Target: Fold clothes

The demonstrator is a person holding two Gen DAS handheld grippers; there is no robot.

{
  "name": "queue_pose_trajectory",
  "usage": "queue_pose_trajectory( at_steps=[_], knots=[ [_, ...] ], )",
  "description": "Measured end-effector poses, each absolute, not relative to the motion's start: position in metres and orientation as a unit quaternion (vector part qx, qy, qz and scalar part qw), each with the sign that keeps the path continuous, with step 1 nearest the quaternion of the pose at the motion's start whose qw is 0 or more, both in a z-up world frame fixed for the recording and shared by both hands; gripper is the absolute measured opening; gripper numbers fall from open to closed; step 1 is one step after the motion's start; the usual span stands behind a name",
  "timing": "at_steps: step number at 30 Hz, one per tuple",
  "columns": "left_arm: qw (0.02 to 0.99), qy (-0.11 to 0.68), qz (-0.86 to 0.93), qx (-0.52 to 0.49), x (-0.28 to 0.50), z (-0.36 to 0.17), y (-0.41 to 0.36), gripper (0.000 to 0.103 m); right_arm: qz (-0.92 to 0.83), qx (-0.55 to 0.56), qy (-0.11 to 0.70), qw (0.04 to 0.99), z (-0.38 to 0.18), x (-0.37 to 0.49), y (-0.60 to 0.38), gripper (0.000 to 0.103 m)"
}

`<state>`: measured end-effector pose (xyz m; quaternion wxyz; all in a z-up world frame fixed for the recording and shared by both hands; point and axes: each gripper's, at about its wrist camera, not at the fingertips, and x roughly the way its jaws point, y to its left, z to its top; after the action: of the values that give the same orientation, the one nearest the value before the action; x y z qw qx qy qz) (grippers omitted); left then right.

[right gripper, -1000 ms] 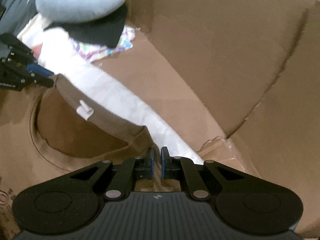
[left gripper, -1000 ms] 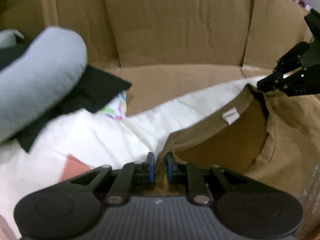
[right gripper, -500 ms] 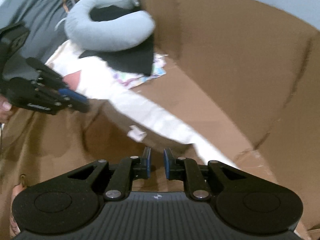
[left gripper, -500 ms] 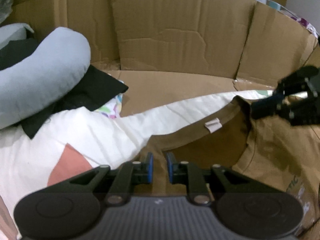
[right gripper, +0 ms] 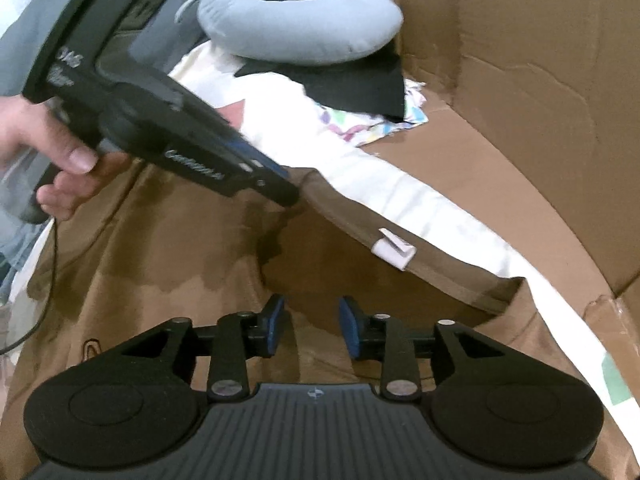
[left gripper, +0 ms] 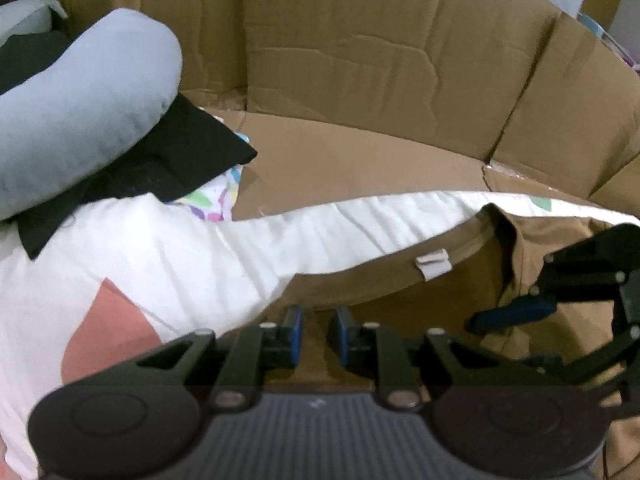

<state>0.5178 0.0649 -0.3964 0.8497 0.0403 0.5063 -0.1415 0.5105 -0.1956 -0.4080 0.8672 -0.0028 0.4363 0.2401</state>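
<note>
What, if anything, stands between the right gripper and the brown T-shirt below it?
Nothing visible. The right gripper, its jaws opening with no cloth between them, hangs right over the brown T-shirt. The left gripper sits at the collar, off to the side.

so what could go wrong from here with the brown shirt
The right gripper is opening with no cloth pinched between its pads, so that side of the brown shirt may slump unevenly. The left gripper alone grips the collar, and pulling might bunch it. The shirt could also drag the white sheet underneath.
</note>
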Motion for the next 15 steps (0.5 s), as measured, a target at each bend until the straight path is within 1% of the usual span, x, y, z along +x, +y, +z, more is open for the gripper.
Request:
queue_pose_trajectory(
  at_steps=[3,7,15],
  knots=[
    [0.852,0.503,-0.141,0.029,0.519,-0.392,0.065,0.020,0.249,-0.012,0.439,0.863,-0.409,0.510,-0.193,0.039],
    [0.842,0.520,-0.141,0.029,0.522,-0.396,0.061,0.019,0.261,-0.034,0.441,0.858,-0.412,0.508,-0.185,0.039],
    [0.823,0.555,-0.117,0.024,0.527,-0.416,0.062,0.019,0.277,-0.083,0.449,0.846,-0.421,0.509,-0.171,0.038]
  ],
)
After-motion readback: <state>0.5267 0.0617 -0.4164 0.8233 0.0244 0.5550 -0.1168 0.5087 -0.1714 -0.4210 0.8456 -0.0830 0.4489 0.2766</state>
